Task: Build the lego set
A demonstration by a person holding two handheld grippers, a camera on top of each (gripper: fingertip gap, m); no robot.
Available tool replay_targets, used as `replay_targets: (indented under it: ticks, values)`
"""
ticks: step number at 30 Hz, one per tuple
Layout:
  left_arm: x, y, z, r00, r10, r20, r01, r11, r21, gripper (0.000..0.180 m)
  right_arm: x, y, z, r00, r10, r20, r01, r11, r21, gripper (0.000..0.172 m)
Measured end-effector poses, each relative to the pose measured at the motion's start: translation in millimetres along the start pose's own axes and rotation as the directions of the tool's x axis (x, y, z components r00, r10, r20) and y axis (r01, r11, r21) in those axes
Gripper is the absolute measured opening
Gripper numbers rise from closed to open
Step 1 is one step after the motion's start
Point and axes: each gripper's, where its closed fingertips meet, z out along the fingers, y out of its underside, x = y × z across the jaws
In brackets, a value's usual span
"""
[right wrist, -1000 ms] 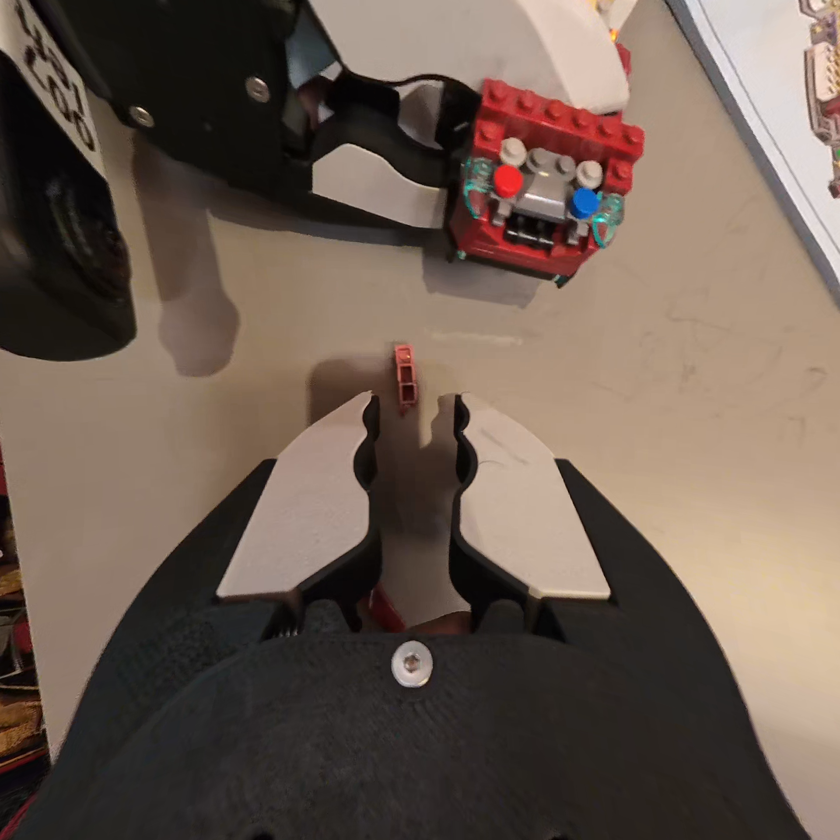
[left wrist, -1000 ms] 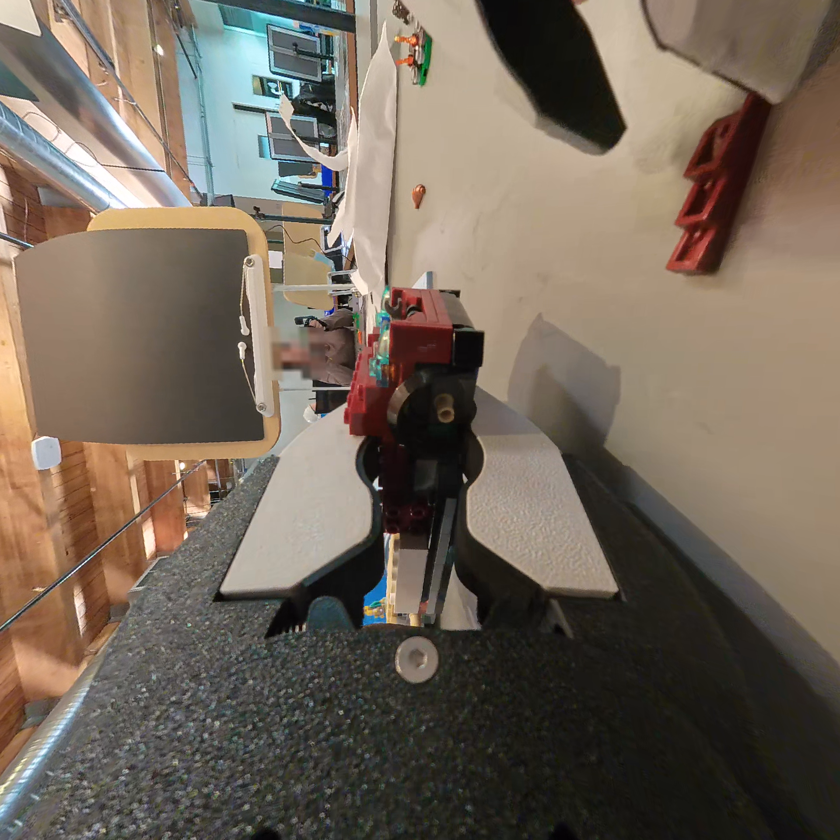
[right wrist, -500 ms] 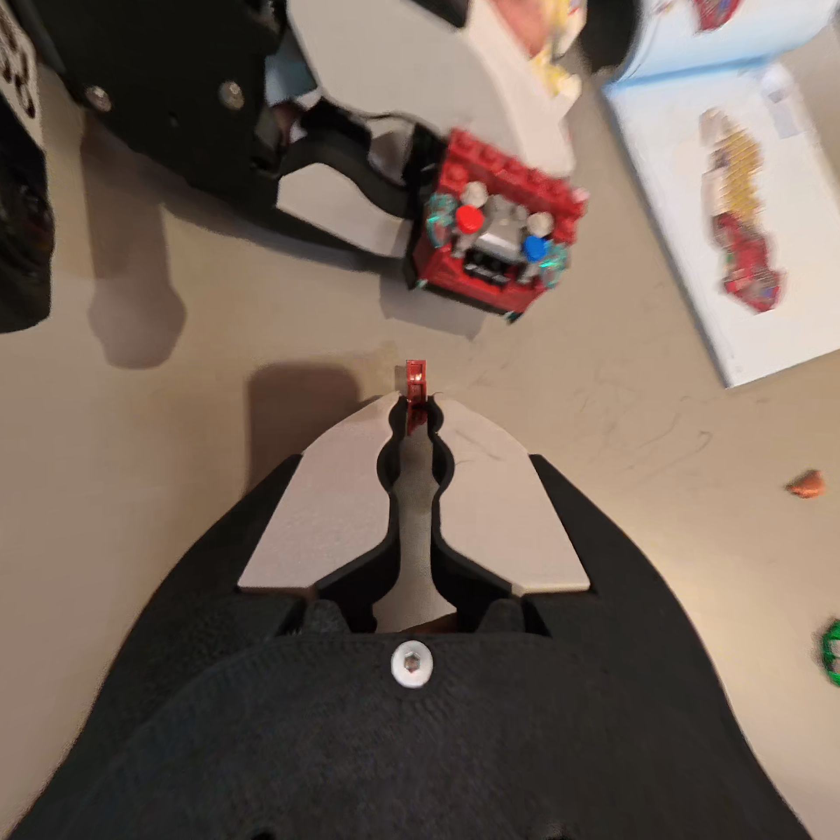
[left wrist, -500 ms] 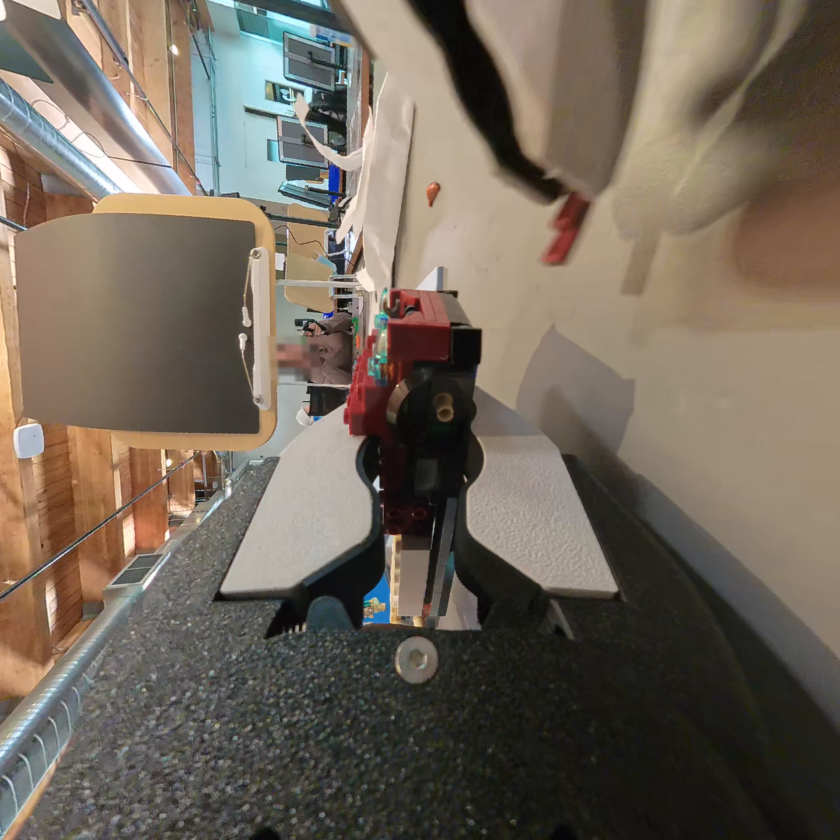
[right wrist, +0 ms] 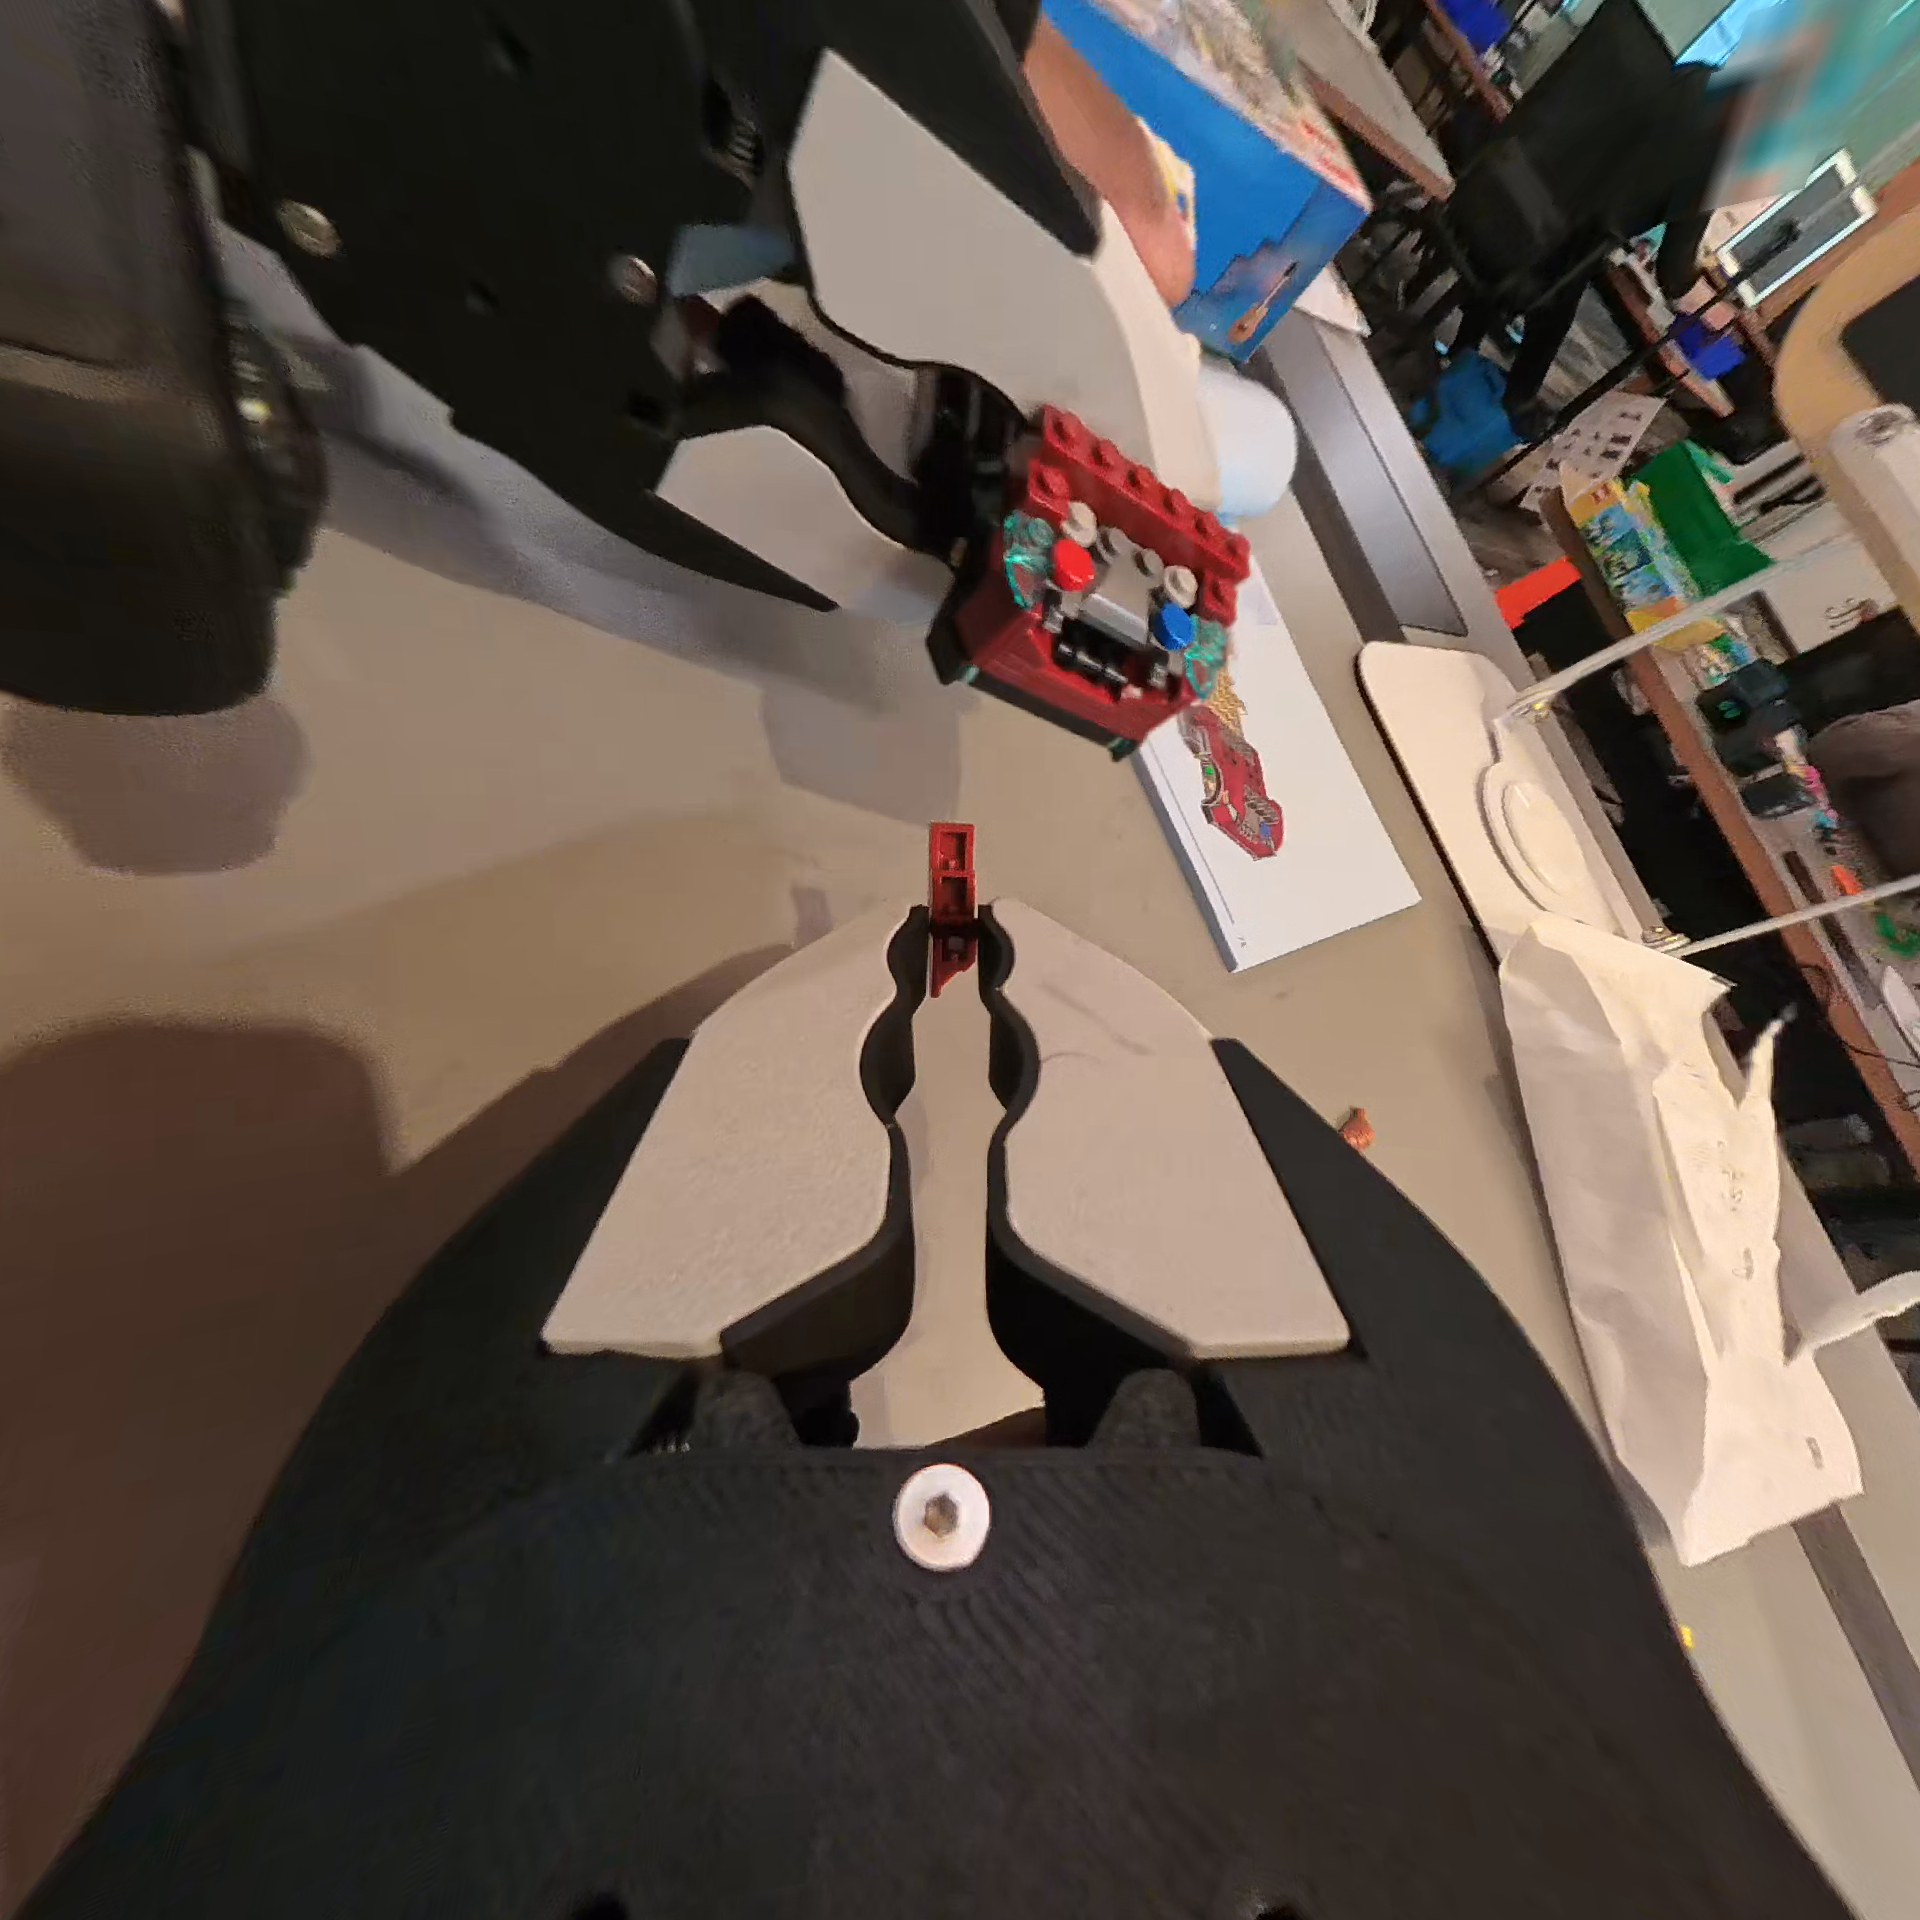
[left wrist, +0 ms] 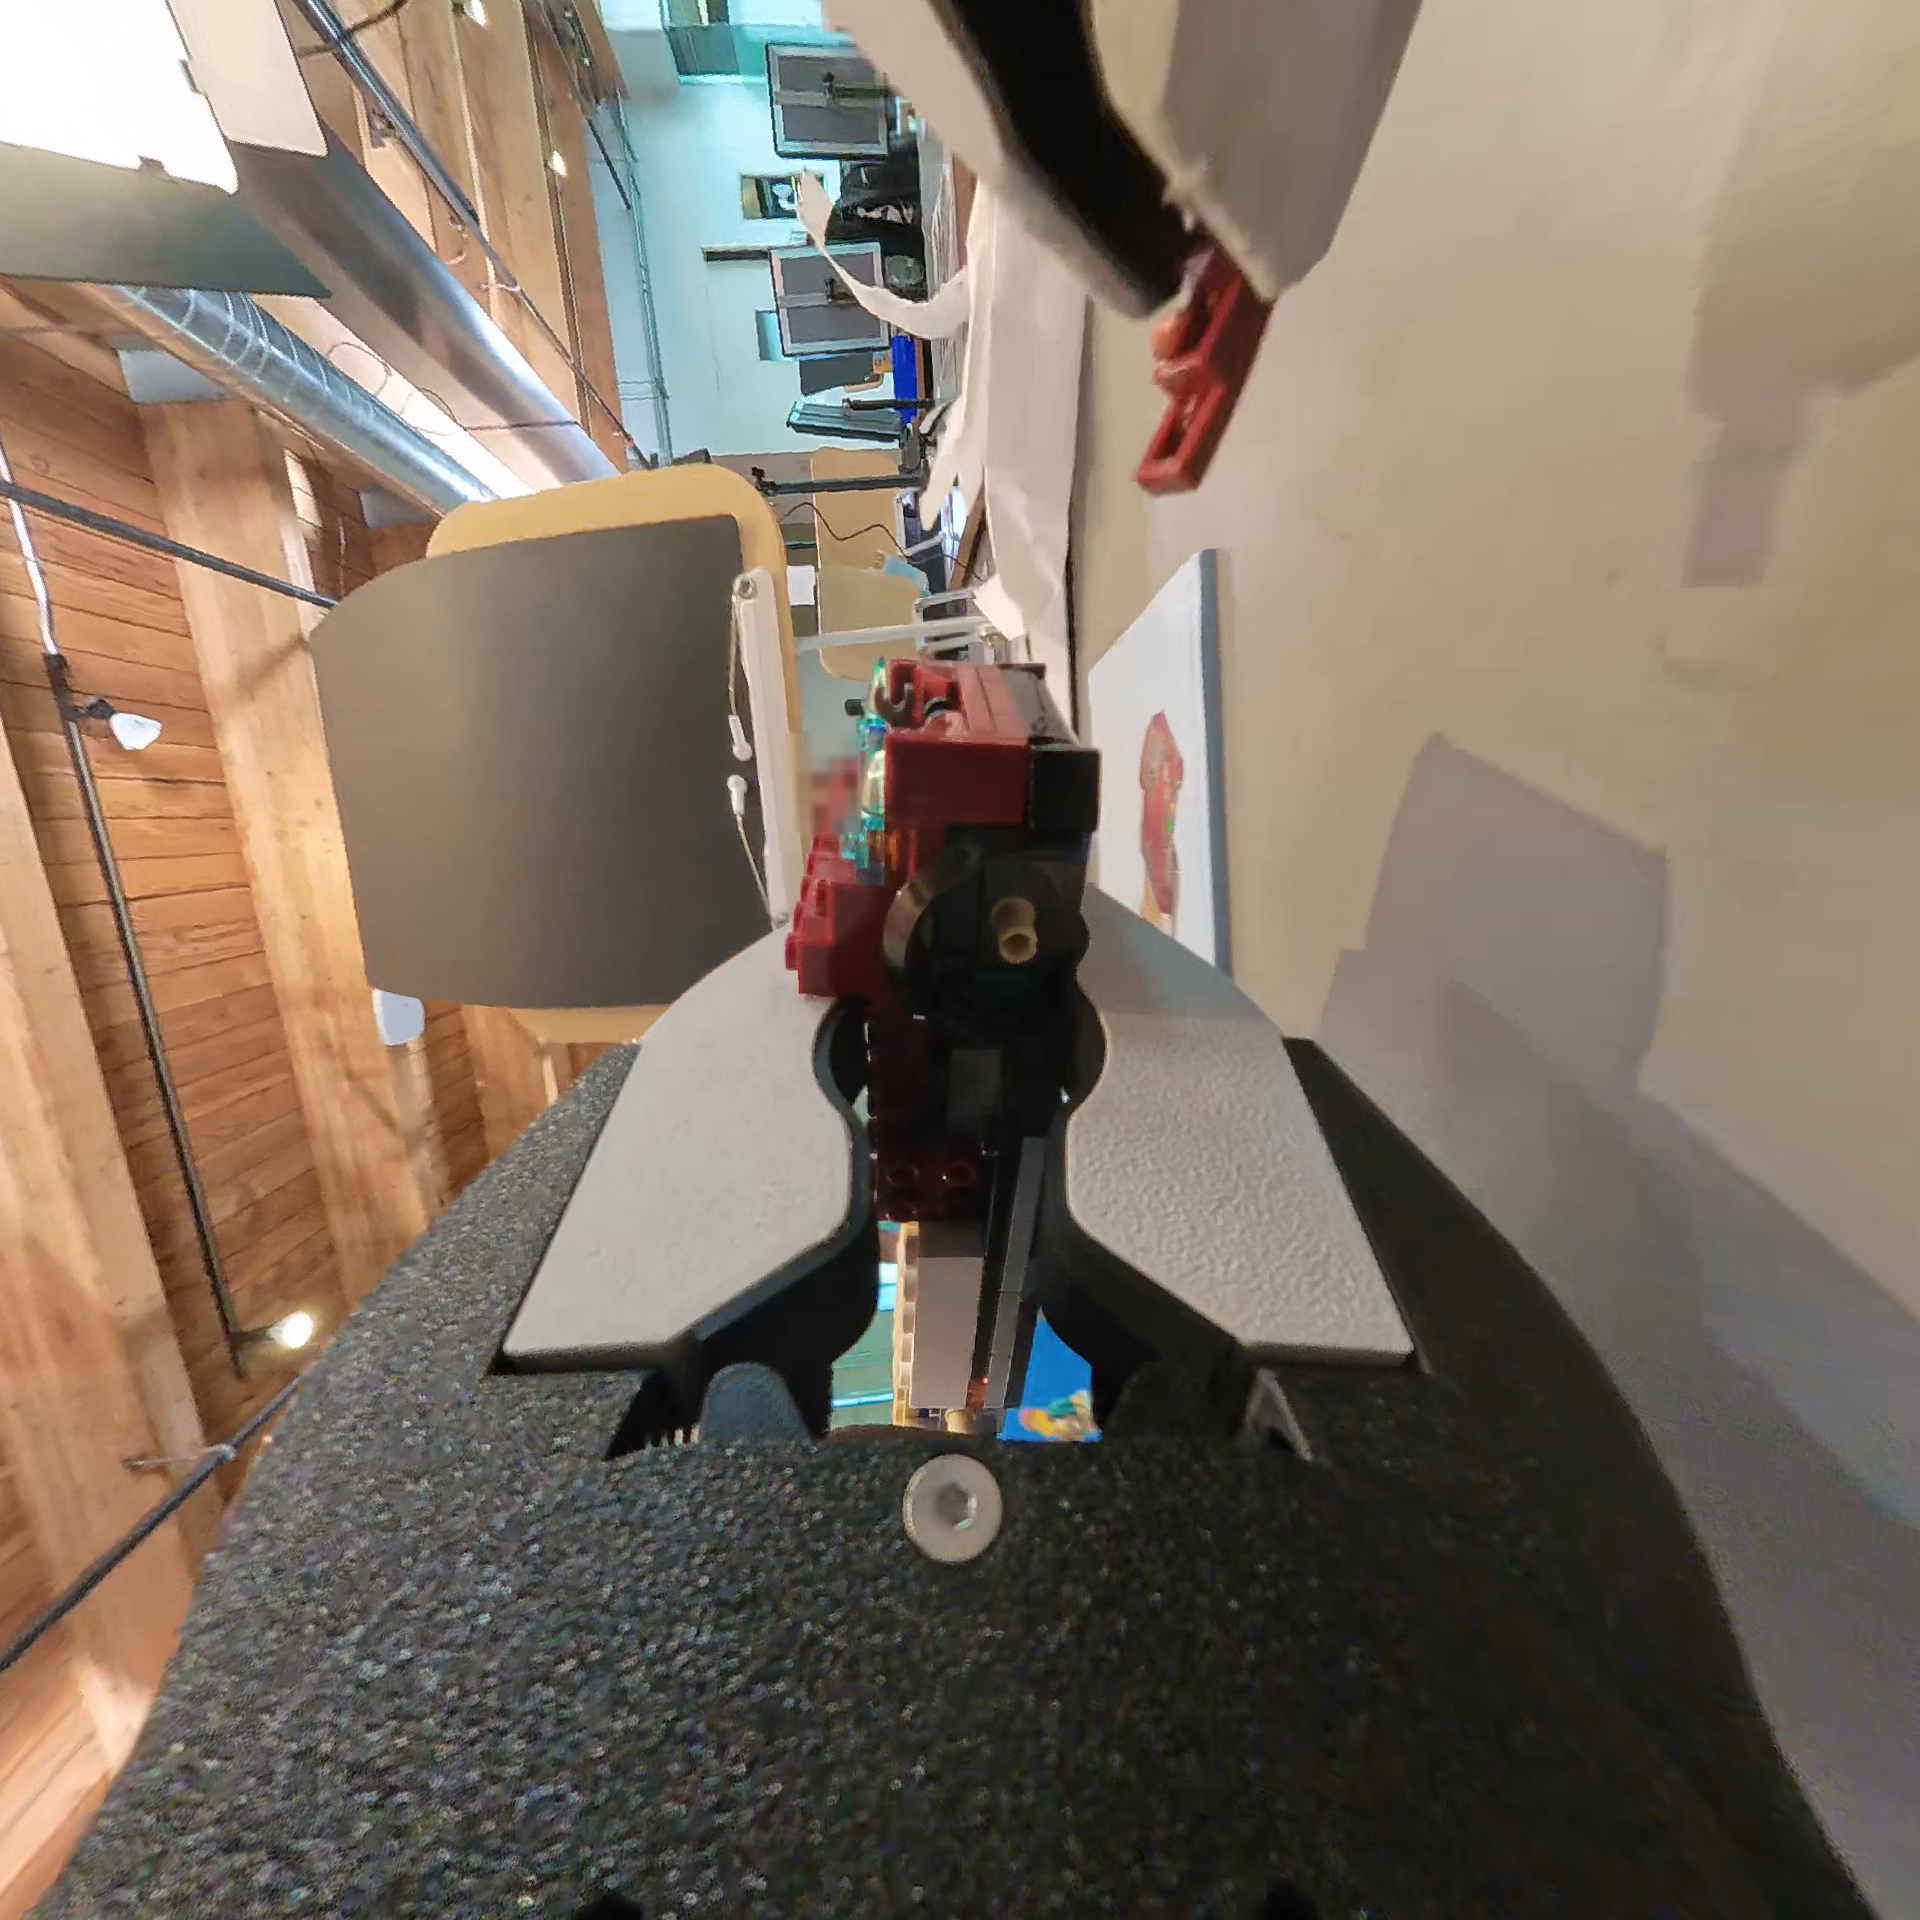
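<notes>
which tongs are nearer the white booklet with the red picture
Left. The left tongs hold the brick model right beside the booklet; the right tongs, gripping a small red piece, sit farther back.

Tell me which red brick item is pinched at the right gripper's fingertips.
The small narrow red piece, sticking out past the right gripper. The bigger dark red and black brick build sits in the left gripper.

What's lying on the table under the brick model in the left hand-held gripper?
In the right wrist view, a white booklet with a red model pictured on it lies partly under the dark red brick model. The model covers the booklet's near corner, hiding that part.
</notes>
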Motion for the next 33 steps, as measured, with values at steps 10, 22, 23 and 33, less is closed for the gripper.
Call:
replay_targets:
  ticks: [10, 22, 23, 33]
  values:
    - [-15, -5, 13, 0.994, -0.072, 0.077, 0.070, 0.997, 0.030, 0.033, -2, 19, -12, 0.999, 0.022, 0.024, -0.022, 1.000, -0.023, 0.026]
    - [8, -20, 2, 0.983, -0.171, -0.072, 0.180, 0.973, 0.145, 0.032, -32, 36, -22, 0.941, 0.261, 0.215, -0.212, 0.951, -0.227, 0.025]
    - [9, -21, 2, 0.982, -0.172, -0.080, 0.182, 0.972, 0.149, 0.032, -34, 39, -21, 0.939, 0.264, 0.219, -0.210, 0.947, -0.243, 0.025]
    - [10, -26, -1, 0.979, -0.177, -0.102, 0.192, 0.967, 0.169, 0.033, -42, 42, -11, 0.925, 0.292, 0.245, -0.231, 0.941, -0.249, 0.009]
